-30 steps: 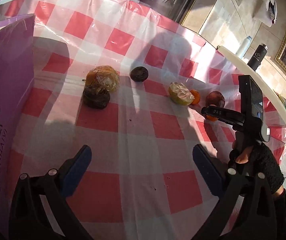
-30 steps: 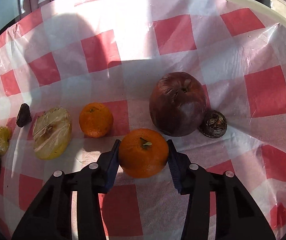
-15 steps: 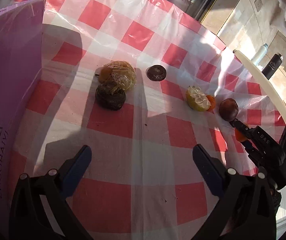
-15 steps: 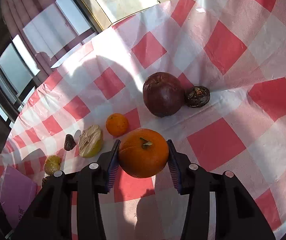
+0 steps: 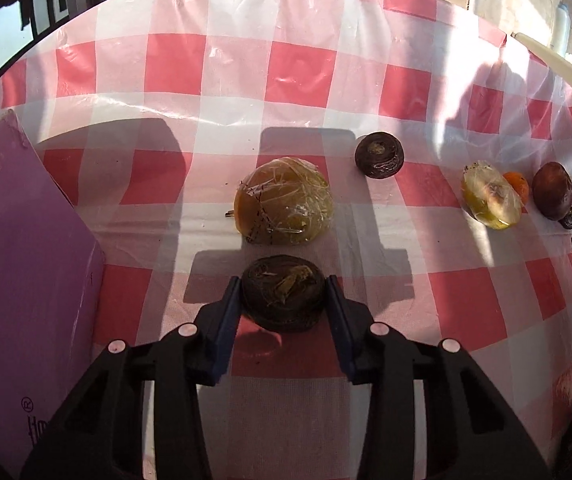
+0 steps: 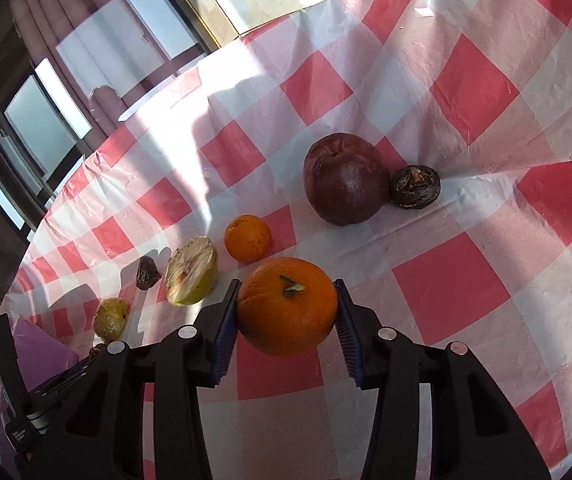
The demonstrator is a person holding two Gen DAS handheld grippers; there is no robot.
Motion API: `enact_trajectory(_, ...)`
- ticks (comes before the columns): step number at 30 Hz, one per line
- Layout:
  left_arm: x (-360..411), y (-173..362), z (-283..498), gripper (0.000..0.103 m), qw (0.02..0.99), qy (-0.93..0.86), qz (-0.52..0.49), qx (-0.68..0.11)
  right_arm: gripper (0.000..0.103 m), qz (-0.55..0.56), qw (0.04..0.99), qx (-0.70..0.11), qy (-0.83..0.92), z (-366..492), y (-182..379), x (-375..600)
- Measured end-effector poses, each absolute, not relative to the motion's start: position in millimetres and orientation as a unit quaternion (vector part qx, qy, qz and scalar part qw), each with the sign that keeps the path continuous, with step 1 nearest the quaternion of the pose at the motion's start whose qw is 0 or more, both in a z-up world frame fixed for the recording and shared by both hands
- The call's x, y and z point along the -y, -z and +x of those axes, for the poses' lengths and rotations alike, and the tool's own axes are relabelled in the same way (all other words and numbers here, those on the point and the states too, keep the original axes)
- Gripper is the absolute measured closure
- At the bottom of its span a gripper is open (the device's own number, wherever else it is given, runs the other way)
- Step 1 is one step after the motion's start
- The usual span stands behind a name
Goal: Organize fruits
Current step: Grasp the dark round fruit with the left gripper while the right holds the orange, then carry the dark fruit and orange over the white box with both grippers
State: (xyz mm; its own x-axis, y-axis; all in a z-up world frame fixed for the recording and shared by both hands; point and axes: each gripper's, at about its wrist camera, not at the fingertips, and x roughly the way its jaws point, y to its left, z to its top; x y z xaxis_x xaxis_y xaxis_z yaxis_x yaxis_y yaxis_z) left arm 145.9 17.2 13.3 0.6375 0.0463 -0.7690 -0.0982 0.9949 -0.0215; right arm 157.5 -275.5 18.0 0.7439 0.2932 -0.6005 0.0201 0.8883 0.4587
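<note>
My left gripper (image 5: 284, 300) is shut on a dark shrivelled round fruit (image 5: 282, 294) that rests on the checked cloth. Just beyond it lies a yellow-brown fruit in plastic wrap (image 5: 284, 202), and a second dark fruit (image 5: 379, 155) further right. My right gripper (image 6: 287, 308) is shut on a large orange (image 6: 288, 304) and holds it above the table. Below it lie a small orange (image 6: 247, 238), a wrapped half fruit (image 6: 192, 272), a dark red apple (image 6: 344, 178) and a small dark fruit (image 6: 415, 187) touching it.
A purple box (image 5: 18, 264) stands at the left of the table. The red and white checked cloth (image 5: 294, 68) covers the whole round table. Bottles (image 5: 562, 28) stand beyond the far right edge. Windows lie behind the table.
My left gripper moved forward to the dark fruit and closed on it. My right gripper lifted the large orange off the table and holds it higher.
</note>
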Motion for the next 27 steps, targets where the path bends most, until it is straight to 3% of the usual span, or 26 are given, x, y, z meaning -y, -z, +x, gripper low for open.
enact_trajectory(6,-20.6,-26.0,74.6,0.061,0.924,0.061,-0.101,-0.363,0.058,0.223,0.907,-0.349,-0.076,157.7,-18.1,275.3)
enact_trajectory(11,-34.5,-20.0,61.9,0.062,0.915,0.073,-0.163,-0.363,0.058,0.225,0.907,-0.346,-0.077,156.0,-18.7,277.2)
enact_trajectory(27,-31.1,-22.7,60.6,0.061,0.913,0.093,-0.167,-0.361,0.058,0.225,0.906,-0.352,-0.072,158.5,-18.7,277.3)
